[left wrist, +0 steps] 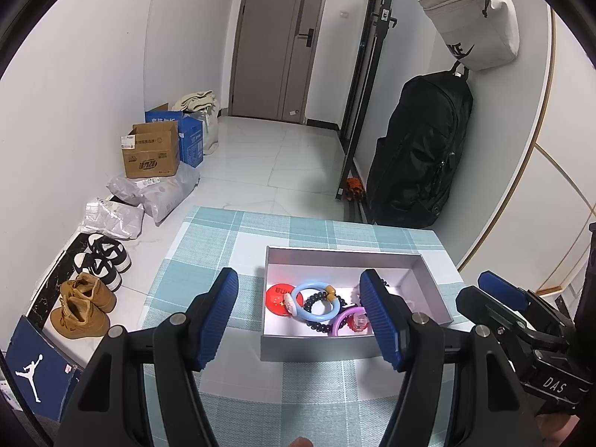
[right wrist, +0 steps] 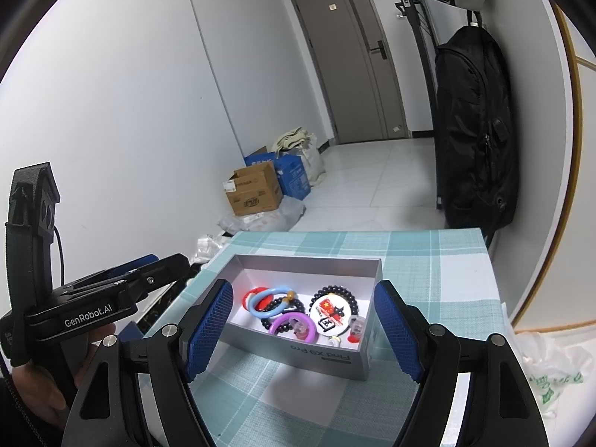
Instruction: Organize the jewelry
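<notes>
Jewelry sits in the grey box [right wrist: 298, 354].
I hold both the left gripper [left wrist: 301, 320] and the right gripper [right wrist: 303, 331] released, box at twelve o'clock.

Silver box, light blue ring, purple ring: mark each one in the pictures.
silver box [right wrist: 298, 354]: right wrist view, on its near outer wall.
light blue ring [left wrist: 337, 307]: left wrist view, on its right-hand band.
purple ring [right wrist: 277, 326]: right wrist view, on its left curve.

Grey boxes [right wrist: 298, 350]: one;
Plastic ring bracelets: two, blue [right wrist: 268, 303] and purple [right wrist: 292, 326];
Dark bead bracelets [right wrist: 337, 292]: at least two;
Round badges: two, white [right wrist: 329, 313] and red [left wrist: 277, 298];
Grippers: two, left [left wrist: 301, 314] and right [right wrist: 303, 329]
</notes>
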Action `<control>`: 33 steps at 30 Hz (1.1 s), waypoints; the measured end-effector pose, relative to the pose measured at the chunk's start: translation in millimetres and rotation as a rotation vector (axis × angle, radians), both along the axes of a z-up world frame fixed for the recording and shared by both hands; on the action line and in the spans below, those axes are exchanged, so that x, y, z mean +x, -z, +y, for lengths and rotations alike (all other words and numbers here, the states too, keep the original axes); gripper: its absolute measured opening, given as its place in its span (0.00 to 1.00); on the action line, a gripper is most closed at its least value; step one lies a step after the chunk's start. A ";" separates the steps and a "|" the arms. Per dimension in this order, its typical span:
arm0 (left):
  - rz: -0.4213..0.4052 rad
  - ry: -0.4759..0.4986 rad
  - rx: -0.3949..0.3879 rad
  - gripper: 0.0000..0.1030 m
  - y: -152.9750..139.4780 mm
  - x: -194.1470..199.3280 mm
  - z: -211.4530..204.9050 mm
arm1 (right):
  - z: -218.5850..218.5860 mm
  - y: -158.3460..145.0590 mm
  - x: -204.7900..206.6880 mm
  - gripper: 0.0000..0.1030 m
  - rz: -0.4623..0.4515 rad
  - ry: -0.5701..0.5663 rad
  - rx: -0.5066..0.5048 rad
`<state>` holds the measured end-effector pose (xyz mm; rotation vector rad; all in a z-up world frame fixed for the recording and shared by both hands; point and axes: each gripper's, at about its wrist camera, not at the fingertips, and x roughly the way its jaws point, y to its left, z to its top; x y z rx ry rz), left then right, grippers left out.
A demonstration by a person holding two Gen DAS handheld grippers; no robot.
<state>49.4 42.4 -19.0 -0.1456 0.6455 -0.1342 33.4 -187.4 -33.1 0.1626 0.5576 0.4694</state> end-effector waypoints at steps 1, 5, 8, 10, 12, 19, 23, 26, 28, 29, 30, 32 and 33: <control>-0.001 0.005 -0.002 0.61 -0.5 -0.2 0.1 | 0.2 -0.1 -0.1 0.76 -0.001 0.000 0.000; -0.009 0.011 -0.001 0.61 -2.8 -1.6 -0.6 | 0.8 0.2 -1.0 0.76 -0.002 0.000 0.000; -0.003 0.008 -0.004 0.61 -2.1 -1.3 -0.1 | 1.0 0.0 -1.1 0.76 0.000 0.001 -0.001; -0.001 0.004 -0.009 0.61 -2.5 -1.1 0.5 | 0.9 0.0 -1.1 0.76 0.000 0.001 0.000; 0.001 0.002 -0.011 0.61 -2.9 -0.8 0.6 | 1.0 0.0 -1.0 0.76 0.000 0.001 0.000; 0.003 -0.006 -0.017 0.61 -2.6 -0.4 1.9 | 1.3 -0.6 -1.7 0.76 0.002 0.000 -0.001; 0.006 0.003 -0.027 0.61 -2.9 0.0 1.7 | 1.7 -0.5 -1.7 0.76 0.005 -0.001 -0.003; 0.001 -0.001 -0.018 0.61 -3.0 -0.6 0.2 | 1.9 -0.5 -2.1 0.76 0.004 -0.001 -0.004; -0.004 -0.001 -0.014 0.61 -4.1 -1.3 -0.2 | 2.0 -0.4 -2.1 0.77 0.004 0.000 -0.003; -0.006 -0.001 -0.012 0.61 -4.5 -1.7 -0.6 | 2.4 -0.2 -1.8 0.77 0.006 0.000 -0.002; -0.007 -0.001 -0.010 0.61 -4.3 -1.9 -0.8 | 2.6 0.0 -1.7 0.77 0.008 0.000 -0.002; -0.008 -0.001 -0.006 0.61 -4.6 -2.0 -1.5 | 3.1 -0.1 -1.4 0.78 0.008 -0.002 -0.002; -0.009 -0.001 -0.005 0.61 -4.7 -2.0 -1.7 | 3.4 -0.2 -1.6 0.78 0.007 -0.002 -0.005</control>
